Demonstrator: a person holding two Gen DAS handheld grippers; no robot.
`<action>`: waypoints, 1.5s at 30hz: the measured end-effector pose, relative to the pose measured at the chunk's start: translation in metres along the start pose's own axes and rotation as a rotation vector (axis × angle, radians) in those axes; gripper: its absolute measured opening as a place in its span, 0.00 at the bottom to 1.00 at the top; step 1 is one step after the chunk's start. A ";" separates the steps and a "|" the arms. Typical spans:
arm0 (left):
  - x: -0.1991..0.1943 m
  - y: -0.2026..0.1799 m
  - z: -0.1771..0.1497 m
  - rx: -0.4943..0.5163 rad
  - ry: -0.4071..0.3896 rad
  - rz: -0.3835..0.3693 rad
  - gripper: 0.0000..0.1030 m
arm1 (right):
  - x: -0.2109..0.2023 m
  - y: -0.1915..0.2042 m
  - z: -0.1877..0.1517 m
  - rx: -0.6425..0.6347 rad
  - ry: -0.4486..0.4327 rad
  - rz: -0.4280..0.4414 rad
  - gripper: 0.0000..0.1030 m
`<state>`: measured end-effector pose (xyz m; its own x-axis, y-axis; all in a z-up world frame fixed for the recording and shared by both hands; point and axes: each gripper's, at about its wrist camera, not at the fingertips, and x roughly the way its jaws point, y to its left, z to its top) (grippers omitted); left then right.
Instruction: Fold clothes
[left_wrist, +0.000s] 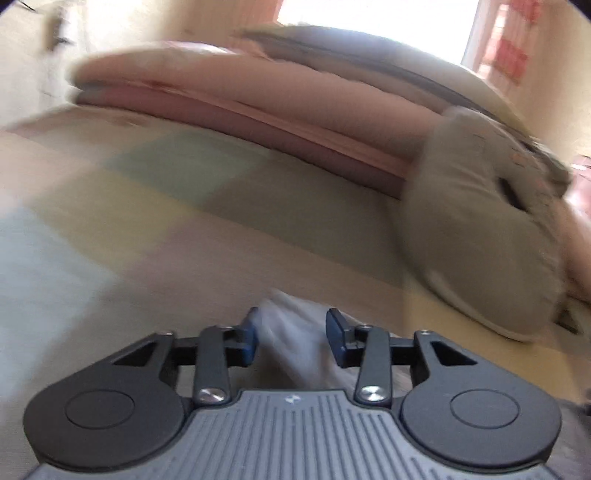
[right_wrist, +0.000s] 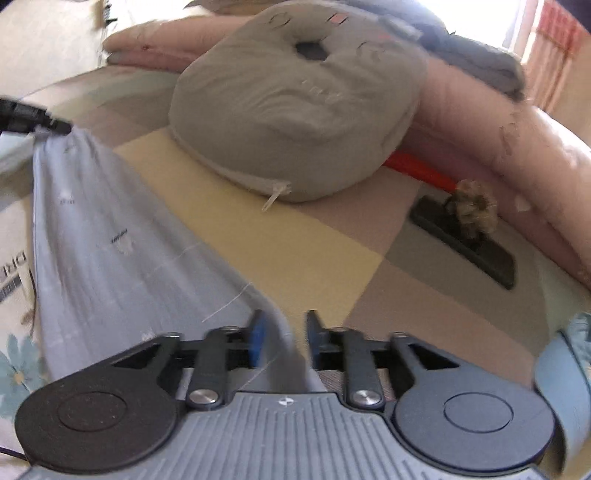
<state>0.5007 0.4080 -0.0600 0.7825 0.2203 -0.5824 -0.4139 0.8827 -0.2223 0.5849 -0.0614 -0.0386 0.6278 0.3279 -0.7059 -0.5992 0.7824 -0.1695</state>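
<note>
- The pale grey-blue printed cotton garment (right_wrist: 110, 236) lies flat on the pastel patchwork bed cover (right_wrist: 314, 251). In the right wrist view its long axis runs from 6 o'clock up to 10 o'clock.
- Right tongs (right_wrist: 283, 339): spread apart. The garment's near hem passes between the blue pads; neither pad visibly presses on it, so I judge it released.
- Left tongs (left_wrist: 291, 338): spread apart, a blurred fold of the same cloth in the gap, not pinched. In the right wrist view they sit on the garment's far corner at 10 o'clock.
- Each pair of tongs is at one end of the garment; neither is nearer overall.
- Grey round plush cushion (right_wrist: 295, 110) sits at 12 o'clock, clear of the garment.
- Judgement: re-gripping needs only a closing of the tongs; the cloth lies dead ahead.
</note>
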 end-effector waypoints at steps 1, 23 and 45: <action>-0.006 0.004 0.003 0.003 -0.013 0.052 0.39 | -0.010 0.001 0.000 0.004 -0.013 0.001 0.41; -0.047 -0.236 -0.104 0.551 0.226 -0.373 0.53 | -0.094 -0.114 -0.092 0.160 0.076 -0.070 0.50; -0.087 -0.276 -0.132 0.516 0.321 -0.381 0.57 | -0.074 -0.228 -0.138 0.164 0.291 0.458 0.55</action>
<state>0.4856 0.0901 -0.0515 0.6204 -0.2057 -0.7568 0.1958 0.9751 -0.1045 0.6062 -0.3368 -0.0426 0.1454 0.5122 -0.8465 -0.6786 0.6742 0.2915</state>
